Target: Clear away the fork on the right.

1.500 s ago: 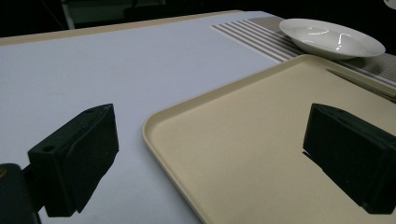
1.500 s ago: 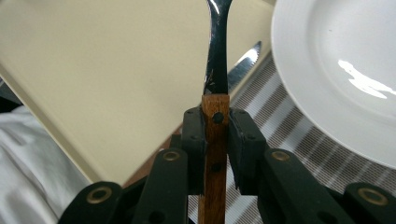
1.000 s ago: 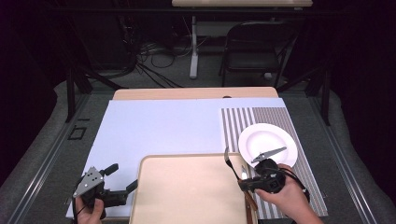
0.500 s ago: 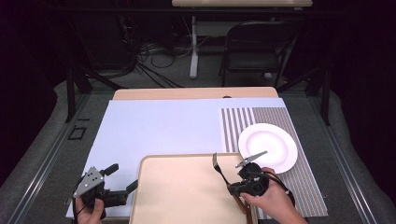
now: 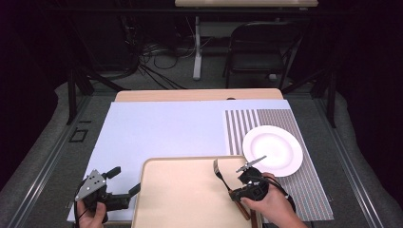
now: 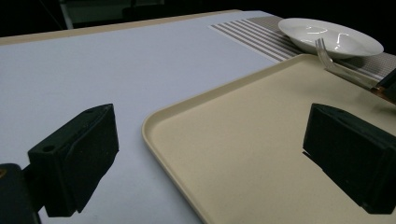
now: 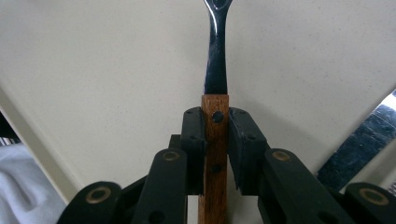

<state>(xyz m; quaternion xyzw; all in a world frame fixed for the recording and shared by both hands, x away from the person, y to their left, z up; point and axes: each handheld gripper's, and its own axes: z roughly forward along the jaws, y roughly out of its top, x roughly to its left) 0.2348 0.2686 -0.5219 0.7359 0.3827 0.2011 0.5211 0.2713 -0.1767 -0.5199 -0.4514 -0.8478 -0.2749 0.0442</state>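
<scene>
A fork (image 5: 222, 175) with a wooden handle (image 7: 215, 140) and dark metal neck (image 7: 216, 56) is clamped at the handle by my right gripper (image 5: 239, 193), which is shut on it. The fork hangs low over the right part of the beige tray (image 5: 157, 164), tines pointing away from the person. Seen from the left gripper view, the tines (image 6: 322, 49) stand above the tray's far rim. My left gripper (image 5: 124, 180) is open at the tray's left rim (image 6: 154, 126), one jaw over the mat and one over the tray, with nothing between them. The right gripper view shows both pads (image 7: 243, 140) pressing the handle.
A white plate (image 5: 273, 149) rests on a striped placemat (image 5: 266, 123) just right of the tray. A pale blue mat (image 5: 166, 128) covers the table ahead. Beyond the wooden far edge (image 5: 190, 95) stand a dark chair (image 5: 263, 47) and cables on the floor.
My right gripper has carried the fork leftward and down, from beside the plate to over the tray. The left gripper has stayed where it was.
</scene>
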